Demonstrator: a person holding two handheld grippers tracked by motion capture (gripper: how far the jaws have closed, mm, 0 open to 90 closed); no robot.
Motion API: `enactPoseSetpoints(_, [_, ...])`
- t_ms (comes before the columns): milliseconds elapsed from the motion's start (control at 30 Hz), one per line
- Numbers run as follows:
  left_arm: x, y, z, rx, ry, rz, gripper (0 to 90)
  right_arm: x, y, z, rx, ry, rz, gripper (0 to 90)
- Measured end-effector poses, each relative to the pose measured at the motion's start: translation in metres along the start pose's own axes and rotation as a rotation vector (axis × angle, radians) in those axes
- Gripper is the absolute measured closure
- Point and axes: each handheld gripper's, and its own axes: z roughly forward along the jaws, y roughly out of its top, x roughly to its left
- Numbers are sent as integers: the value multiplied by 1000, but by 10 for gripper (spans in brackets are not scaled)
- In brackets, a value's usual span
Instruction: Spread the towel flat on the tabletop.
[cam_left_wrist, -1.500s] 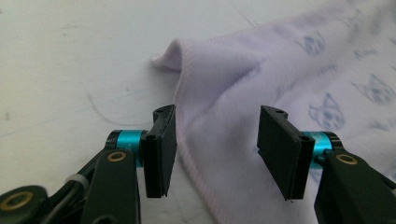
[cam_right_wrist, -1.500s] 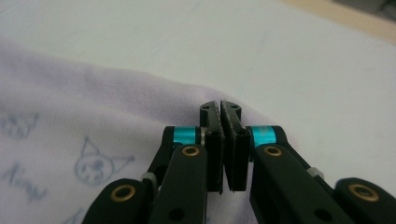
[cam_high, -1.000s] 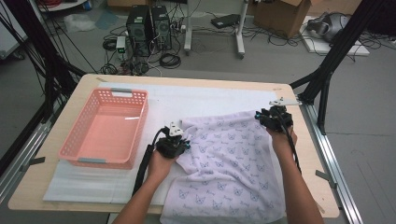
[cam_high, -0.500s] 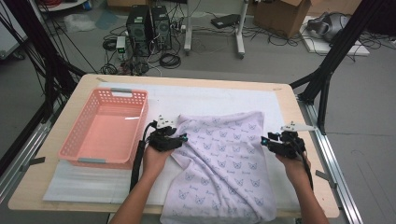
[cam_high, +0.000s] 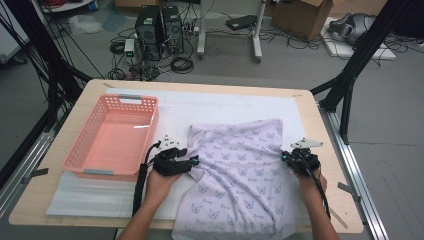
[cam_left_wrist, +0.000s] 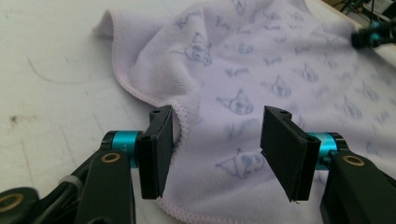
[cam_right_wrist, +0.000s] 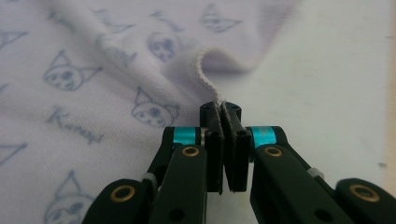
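1. Towel (cam_high: 240, 180): we find it spread on the white mat (cam_high: 100, 192) of the desk (cam_high: 325, 125), right of the basket (cam_high: 112, 137). Its near edge hangs over the desk front; the cloth is wrinkled, not folded.
2. Left gripper (cam_high: 192, 162): we see it at the towel's left edge. Its jaws have just been opening and now stand apart, with the hem (cam_left_wrist: 180, 119) lying loose between them and no pad pressing on it.
3. Right gripper (cam_right_wrist: 223, 112): we see it at the towel's right edge (cam_high: 280, 152). Its jaws have just been closing and are now clamped on the hem.
4. Done, by our reading: towel laid out roughly flat; right edge pinched.
5. Left, by our reading: left edge not yet gripped, no fold made, basket empty. We judge the work to be early, with folding and stowing ahead.
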Motion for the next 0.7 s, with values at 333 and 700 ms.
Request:
enactPoseSetpoints(333, [-22, -20, -11, 85, -92, 23, 432, 1, -8, -31, -136, 23, 99, 753])
enactPoseSetpoints(700, [-39, -23, -1, 96, 56, 156, 851, 14, -36, -64, -156, 145, 95, 689])
